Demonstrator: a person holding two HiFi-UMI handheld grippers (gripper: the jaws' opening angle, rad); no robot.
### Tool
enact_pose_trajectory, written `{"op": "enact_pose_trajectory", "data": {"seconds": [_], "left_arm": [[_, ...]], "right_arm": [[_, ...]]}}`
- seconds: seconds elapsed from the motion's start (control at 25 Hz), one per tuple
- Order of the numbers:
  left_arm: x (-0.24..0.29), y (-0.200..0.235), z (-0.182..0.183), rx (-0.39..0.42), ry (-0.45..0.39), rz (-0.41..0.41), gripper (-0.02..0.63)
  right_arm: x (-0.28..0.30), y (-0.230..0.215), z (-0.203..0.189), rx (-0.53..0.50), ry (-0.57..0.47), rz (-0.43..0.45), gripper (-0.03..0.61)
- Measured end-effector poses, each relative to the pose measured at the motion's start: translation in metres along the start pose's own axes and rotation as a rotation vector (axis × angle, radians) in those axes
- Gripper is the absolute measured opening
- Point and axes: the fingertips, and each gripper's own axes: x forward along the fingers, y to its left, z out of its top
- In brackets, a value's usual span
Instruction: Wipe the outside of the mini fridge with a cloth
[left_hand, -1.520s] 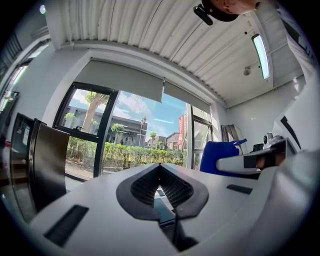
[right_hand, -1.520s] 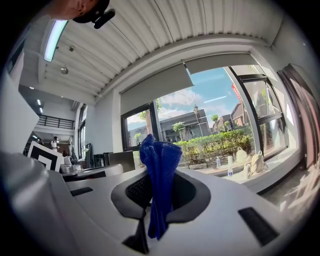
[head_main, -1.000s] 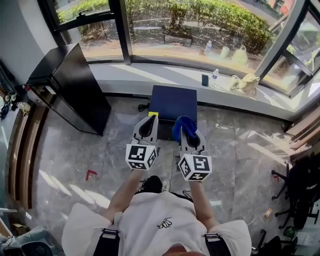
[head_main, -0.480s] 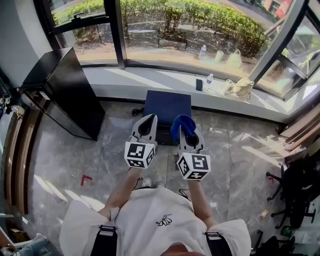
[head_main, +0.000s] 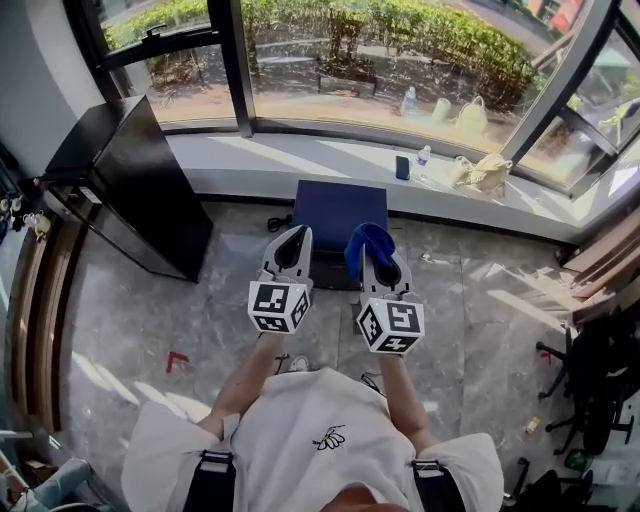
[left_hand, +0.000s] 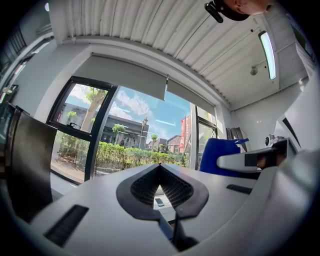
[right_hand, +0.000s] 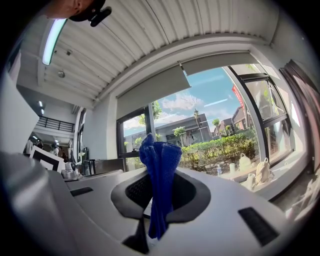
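Observation:
The black mini fridge stands on the floor at the left, against the wall beside the window; its dark side shows at the left of the left gripper view. A blue cloth sticks up from my right gripper, whose jaws are shut on it; the cloth hangs between the pads in the right gripper view. My left gripper is shut and holds nothing, its tips meeting. Both grippers are held out in front of the person, well right of the fridge.
A dark blue box sits on the floor just ahead of the grippers, under the window sill. A phone, a bottle and a bag rest on the sill. Dark gear stands at the right.
The view has shifted slightly as the person moved; the grippers stay side by side in front, the right one holding the cloth throughout.

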Motion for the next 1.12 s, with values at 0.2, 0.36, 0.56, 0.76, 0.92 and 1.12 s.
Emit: {"op": "enact_pose_trajectory", "data": {"seconds": [0.2,0.36,0.56,0.76,0.92,1.12], "left_arm": [[0.017,0.003,-0.003,0.025,0.003,-0.009,0.005],[0.037,0.022,-0.041,0.086,-0.012,-0.01,0.005],[0.056,0.072,-0.162,0.071,-0.04,0.011,0.005],[0.081,0.124,-0.32,0.092,-0.067,0.031,0.005],[0.079,0.142,-0.447,0.07,-0.041,0.042,0.005],[0.068,0.153,-0.541,0.103,-0.056,0.0,0.005]], "right_arm": [[0.019,-0.014,0.0,-0.008,-0.01,-0.007,0.064],[0.047,-0.031,-0.035,-0.069,-0.046,-0.009,0.064],[0.084,-0.062,-0.159,-0.065,-0.093,-0.008,0.064],[0.123,-0.101,-0.309,-0.057,-0.158,0.003,0.064],[0.137,-0.117,-0.428,-0.033,-0.143,0.047,0.064],[0.141,-0.129,-0.509,0.047,-0.21,0.052,0.064]]}}
